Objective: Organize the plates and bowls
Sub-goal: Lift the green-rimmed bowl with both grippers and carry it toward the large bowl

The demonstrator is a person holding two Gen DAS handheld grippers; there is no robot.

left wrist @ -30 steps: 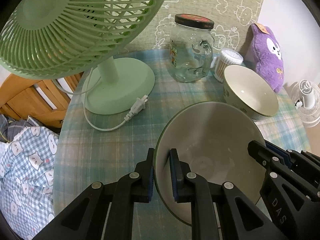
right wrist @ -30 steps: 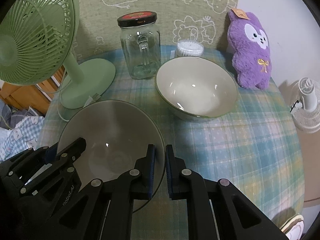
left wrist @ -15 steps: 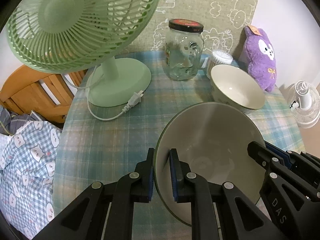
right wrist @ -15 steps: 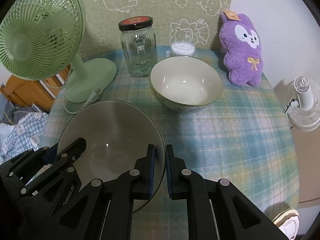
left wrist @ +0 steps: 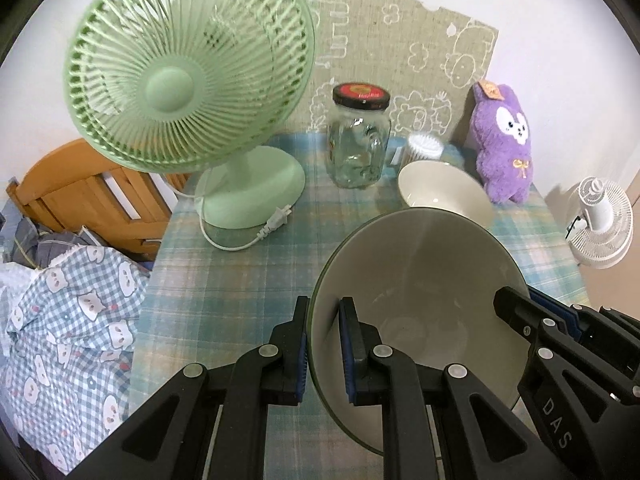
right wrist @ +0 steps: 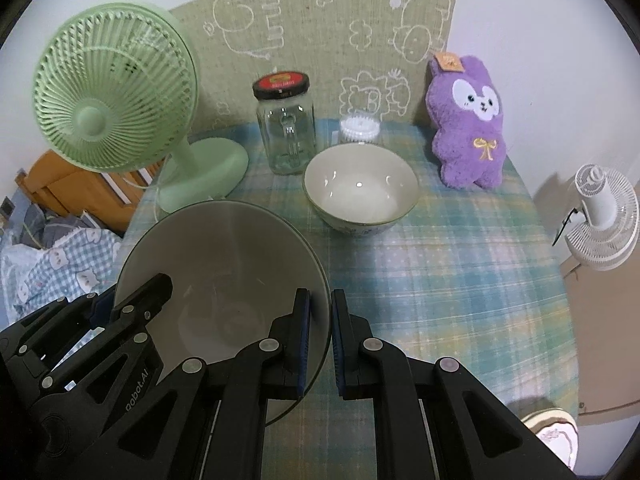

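table (right wrist: 460,280), fan (right wrist: 116,92), jar (right wrist: 286,120), bowl (right wrist: 360,192), plush (right wrist: 470,120)

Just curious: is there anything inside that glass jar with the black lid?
The glass jar looks empty; only its handle and reflections show through. The lid hides the very top.

Left tongs (left wrist: 324,350): black plastic arms, blue pads, silver round screws, "robot.AI" lettering. Right tongs (right wrist: 318,350): the same build, marked "DAS" in white.

held bowl (left wrist: 420,280): hides small bowl's (left wrist: 436,188) near rim | slipper (right wrist: 554,434): cut off, blurred
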